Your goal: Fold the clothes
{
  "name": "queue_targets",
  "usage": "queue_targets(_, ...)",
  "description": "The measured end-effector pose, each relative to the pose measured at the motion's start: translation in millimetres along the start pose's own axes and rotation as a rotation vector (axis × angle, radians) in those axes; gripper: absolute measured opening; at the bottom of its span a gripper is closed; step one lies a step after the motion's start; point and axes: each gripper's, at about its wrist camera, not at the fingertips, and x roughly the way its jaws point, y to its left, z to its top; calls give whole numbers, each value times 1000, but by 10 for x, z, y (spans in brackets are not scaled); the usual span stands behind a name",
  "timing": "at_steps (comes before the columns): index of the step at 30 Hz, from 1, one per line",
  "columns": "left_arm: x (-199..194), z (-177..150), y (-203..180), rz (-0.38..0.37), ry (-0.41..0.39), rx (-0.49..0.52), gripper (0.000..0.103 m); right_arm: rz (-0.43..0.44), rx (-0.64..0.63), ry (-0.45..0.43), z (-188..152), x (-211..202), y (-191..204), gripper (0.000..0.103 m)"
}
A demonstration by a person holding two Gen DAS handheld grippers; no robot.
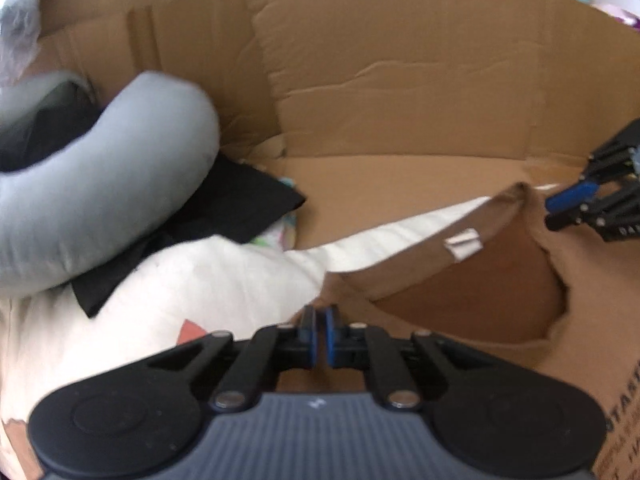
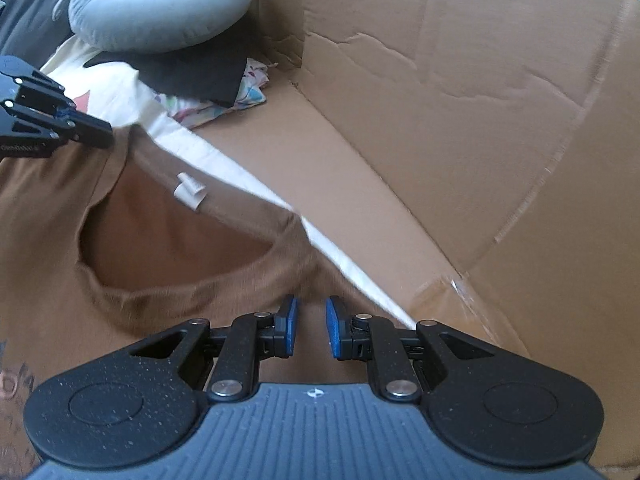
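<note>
A brown T-shirt (image 1: 580,320) lies with its neck opening gaping and a white tag (image 1: 463,243) at the collar. My left gripper (image 1: 320,316) is shut at the shirt's left shoulder, where the brown fabric rises to its pads. In the right wrist view it (image 2: 105,136) meets the collar corner of the shirt (image 2: 60,240). At the other shoulder my right gripper (image 2: 312,316) is narrowly closed, with wrinkles of brown fabric running into its jaws. The left wrist view shows it (image 1: 554,212) at the shirt's raised edge. The tag (image 2: 190,194) hangs inside the collar.
Under the shirt lies a white cloth (image 1: 200,288). Behind it are a grey curved pillow (image 1: 100,200), a black cloth (image 1: 240,204) and a patterned cloth (image 2: 208,108). Tall cardboard walls (image 2: 440,80) close in the far side and the right, with bare cardboard floor (image 1: 400,184) between.
</note>
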Motion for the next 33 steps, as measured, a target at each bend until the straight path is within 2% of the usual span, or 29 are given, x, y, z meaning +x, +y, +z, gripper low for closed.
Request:
queue_targets(2, 49, -5, 37, 2, 11, -29, 6, -5, 4, 5, 51, 54, 12, 21)
queue_targets(4, 29, -18, 31, -70, -12, 73, 6, -7, 7, 8, 92, 75, 5, 21)
queue_targets(8, -145, -69, 39, -105, -43, 80, 8, -10, 39, -13, 128, -27, -16, 22)
queue_targets(9, -204, -96, 22, -116, -48, 89, 11, -6, 46, -24, 117, -80, -13, 23)
queue_targets(11, -304, -145, -23, -148, -48, 104, 34, 14, 56, -37, 77, -189, 6, 25)
queue_targets(13, -402, -219, -88, -189, -45, 111, 42, 34, 47, -37, 14, -285, 53, 32)
queue_targets(14, -446, -256, -127, -202, -44, 117, 42, 38, 39, -40, -18, -324, 89, 35)
queue_targets(20, -578, -469, -422, -276, -31, 106, 42, 104, -6, -51, -204, -526, 343, 35)
queue_targets(24, -538, -536, -595, -279, -14, 78, 39, 141, -48, -36, -249, -473, 564, 35)
queue_targets(27, -473, -547, -676, -269, 0, 50, 26, 146, -26, -23, -227, -355, 635, 35)
queue_targets(33, -366, -509, -693, -247, 2, -15, 22, 145, -13, -13, -138, -116, 734, 35)
